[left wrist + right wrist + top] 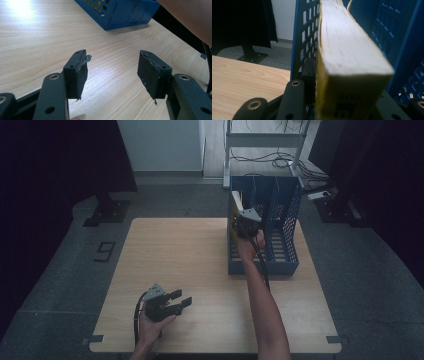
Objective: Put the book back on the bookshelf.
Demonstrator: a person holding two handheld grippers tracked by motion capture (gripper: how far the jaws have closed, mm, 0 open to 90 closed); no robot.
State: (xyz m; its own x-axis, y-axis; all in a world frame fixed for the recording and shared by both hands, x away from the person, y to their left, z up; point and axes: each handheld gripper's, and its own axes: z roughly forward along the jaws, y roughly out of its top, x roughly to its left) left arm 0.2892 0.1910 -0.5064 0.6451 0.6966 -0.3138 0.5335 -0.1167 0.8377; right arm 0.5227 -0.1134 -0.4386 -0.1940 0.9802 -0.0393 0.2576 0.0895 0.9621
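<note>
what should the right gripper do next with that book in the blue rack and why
Probably ease the book further down into the leftmost slot of the blue rack. The right gripper is shut on it between the dividers. The left gripper rests open on the table.

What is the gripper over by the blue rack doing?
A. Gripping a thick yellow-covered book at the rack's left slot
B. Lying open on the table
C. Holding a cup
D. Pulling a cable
A: the right gripper is closed on the book at the blue rack.
</note>
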